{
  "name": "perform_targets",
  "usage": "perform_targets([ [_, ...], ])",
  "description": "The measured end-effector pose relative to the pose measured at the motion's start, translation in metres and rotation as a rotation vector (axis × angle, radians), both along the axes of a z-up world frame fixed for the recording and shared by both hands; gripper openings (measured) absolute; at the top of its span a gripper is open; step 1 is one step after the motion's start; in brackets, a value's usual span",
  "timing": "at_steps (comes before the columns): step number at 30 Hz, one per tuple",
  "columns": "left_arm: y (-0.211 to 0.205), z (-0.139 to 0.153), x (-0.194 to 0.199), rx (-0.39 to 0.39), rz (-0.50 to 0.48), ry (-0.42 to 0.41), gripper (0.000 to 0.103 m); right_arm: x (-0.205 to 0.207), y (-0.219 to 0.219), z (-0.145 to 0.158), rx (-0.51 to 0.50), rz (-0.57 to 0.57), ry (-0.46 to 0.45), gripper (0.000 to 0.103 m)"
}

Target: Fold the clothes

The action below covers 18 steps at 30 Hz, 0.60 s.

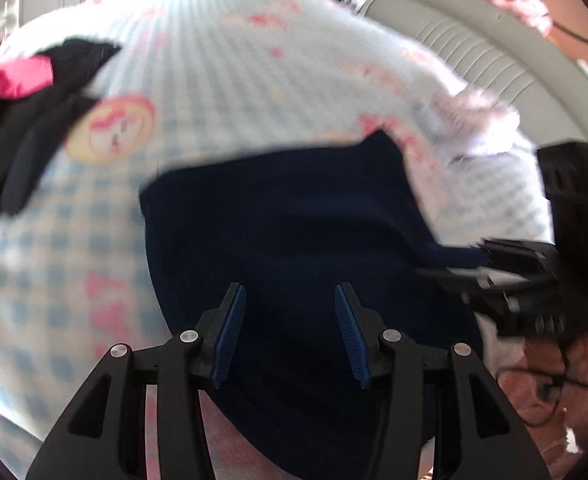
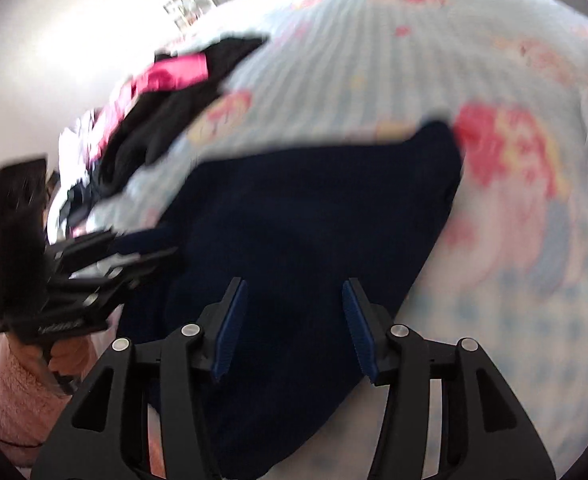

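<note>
While the navy garment (image 1: 294, 240) is lying in a compact rectangle on the checked blanket (image 1: 214, 60), both the left gripper (image 1: 290, 332) and right gripper (image 2: 294, 328) are hovering over it part-open, gripping nothing; the dark pile (image 2: 166, 120) beyond is waiting unfolded.

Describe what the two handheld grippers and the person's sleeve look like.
Both grippers, left gripper and right gripper, are matte black plastic with silver pivot bolts and ribbed blue pads inside the fingers. The sleeve is fluffy pink fleece, with a thin black cable across it.

Black hand-held gripper (image 1: 290, 334); blue ribbed pads (image 1: 232, 328); fuzzy pink sleeve (image 2: 10, 404).
</note>
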<state>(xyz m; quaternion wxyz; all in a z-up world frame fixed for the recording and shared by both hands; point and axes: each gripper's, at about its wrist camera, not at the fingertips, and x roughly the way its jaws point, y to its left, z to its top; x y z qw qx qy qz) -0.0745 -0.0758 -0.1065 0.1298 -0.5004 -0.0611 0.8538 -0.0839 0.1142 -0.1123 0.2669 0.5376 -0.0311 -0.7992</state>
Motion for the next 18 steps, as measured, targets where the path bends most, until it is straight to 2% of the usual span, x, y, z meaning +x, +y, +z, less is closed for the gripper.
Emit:
perform_targets([
  [2,-0.004,-0.005,0.0,-0.032,0.01,-0.03,0.046,0.007,0.006,-0.012,0.009,-0.024,-0.017,0.046],
  [3,-0.008,-0.005,0.0,-0.043,0.014,-0.039,0.041,0.012,0.013,-0.014,-0.007,-0.041,-0.02,0.043],
  [5,-0.017,-0.004,0.0,-0.059,0.023,-0.052,0.041,0.018,0.025,-0.008,-0.048,-0.073,-0.026,0.043],
  [10,-0.021,0.018,0.015,0.027,0.044,0.025,0.044,0.029,0.03,0.012,-0.078,-0.095,0.017,0.049],
  [13,-0.005,0.009,0.021,0.034,0.019,0.002,0.048,0.037,0.014,0.007,-0.081,-0.072,-0.001,0.049],
  [16,0.006,-0.011,0.022,-0.089,-0.002,-0.061,0.05,0.045,0.007,-0.003,-0.045,-0.052,-0.023,0.049],
  [18,-0.001,-0.013,0.023,-0.1,0.012,-0.074,0.05,0.047,0.007,-0.006,-0.032,-0.048,-0.034,0.047],
])
